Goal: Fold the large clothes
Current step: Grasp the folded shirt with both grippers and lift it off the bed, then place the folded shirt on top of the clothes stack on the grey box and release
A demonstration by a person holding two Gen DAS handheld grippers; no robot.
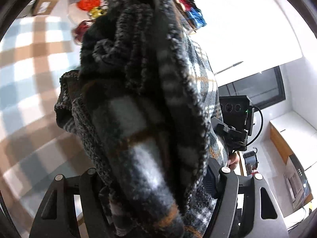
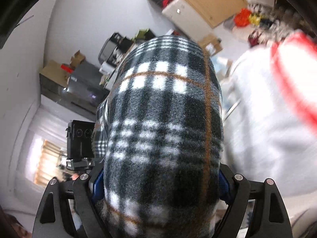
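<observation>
Plaid garment [image 2: 164,123] bunched lengthwise between both grippers (fleecy).

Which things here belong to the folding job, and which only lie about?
Job:
- plaid fleece garment
- left gripper, gripping it
- right gripper, gripping it

Lying about:
- checked cloth
- white and red fabric
- cardboard boxes
</observation>
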